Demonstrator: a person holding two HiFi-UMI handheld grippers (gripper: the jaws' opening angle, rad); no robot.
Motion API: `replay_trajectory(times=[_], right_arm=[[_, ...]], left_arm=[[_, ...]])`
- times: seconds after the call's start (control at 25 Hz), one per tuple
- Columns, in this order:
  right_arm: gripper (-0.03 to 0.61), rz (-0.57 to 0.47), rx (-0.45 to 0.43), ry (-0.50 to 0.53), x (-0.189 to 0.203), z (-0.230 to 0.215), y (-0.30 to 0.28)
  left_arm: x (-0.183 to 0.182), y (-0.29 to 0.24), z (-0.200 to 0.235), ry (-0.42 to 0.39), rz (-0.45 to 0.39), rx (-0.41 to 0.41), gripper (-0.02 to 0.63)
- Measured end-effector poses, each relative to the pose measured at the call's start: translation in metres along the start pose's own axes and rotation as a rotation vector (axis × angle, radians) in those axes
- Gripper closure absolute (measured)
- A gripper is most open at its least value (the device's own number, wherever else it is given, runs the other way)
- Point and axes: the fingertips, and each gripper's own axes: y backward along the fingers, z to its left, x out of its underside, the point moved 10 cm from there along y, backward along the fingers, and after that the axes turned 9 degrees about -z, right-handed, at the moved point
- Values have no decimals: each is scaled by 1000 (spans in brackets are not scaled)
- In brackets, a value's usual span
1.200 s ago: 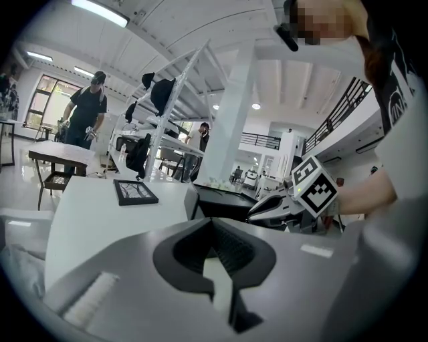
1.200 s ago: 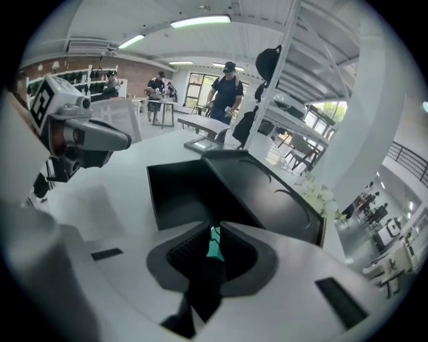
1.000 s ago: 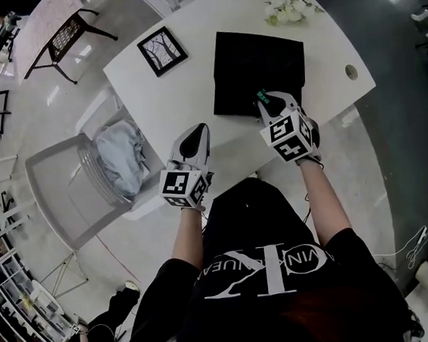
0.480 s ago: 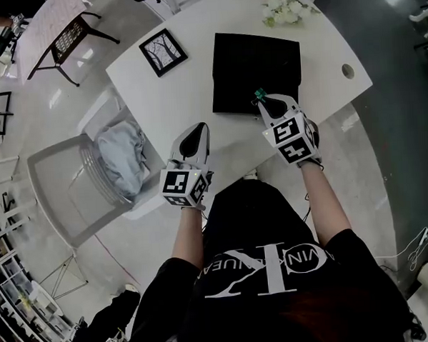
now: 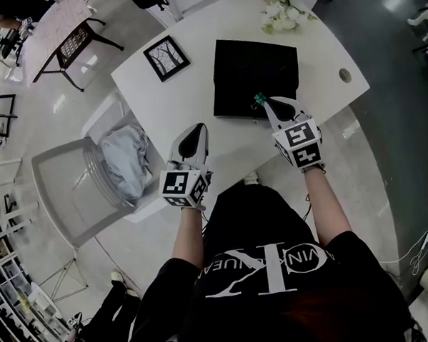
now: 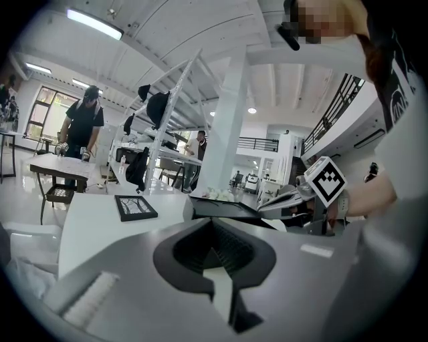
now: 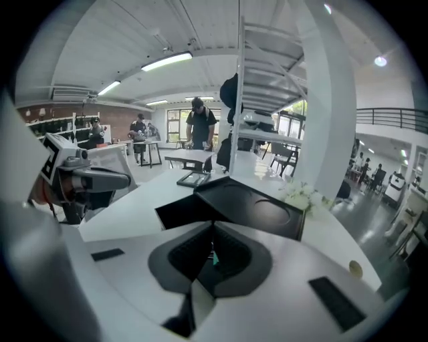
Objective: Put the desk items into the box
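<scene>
A black box (image 5: 255,77) lies on the white table (image 5: 181,97); in the right gripper view the box (image 7: 234,204) shows a dark opening on its left side. My right gripper (image 5: 260,99) is over the box's near edge, shut on a small green item (image 7: 212,258). My left gripper (image 5: 197,130) is shut with nothing in it, held at the table's near edge, left of the box. A black picture frame (image 5: 166,57) lies at the table's far left. White flowers (image 5: 281,13) lie beyond the box.
A grey chair (image 5: 72,188) with a pale cloth (image 5: 124,161) on it stands left of the table. The table has a round cable hole (image 5: 345,75) at its right end. People stand at other tables in the background (image 7: 200,127).
My right gripper's rear has swung slightly to the right while its tip stays over the box's near edge. The left gripper has not moved.
</scene>
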Motion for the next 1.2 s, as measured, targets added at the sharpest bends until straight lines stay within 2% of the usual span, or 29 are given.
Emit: replay_trajectory(times=[1.2], right_arm=[[561, -194, 98, -41, -14, -21, 47]], left_arm=[[-42, -6, 2, -62, -98, -32, 603]])
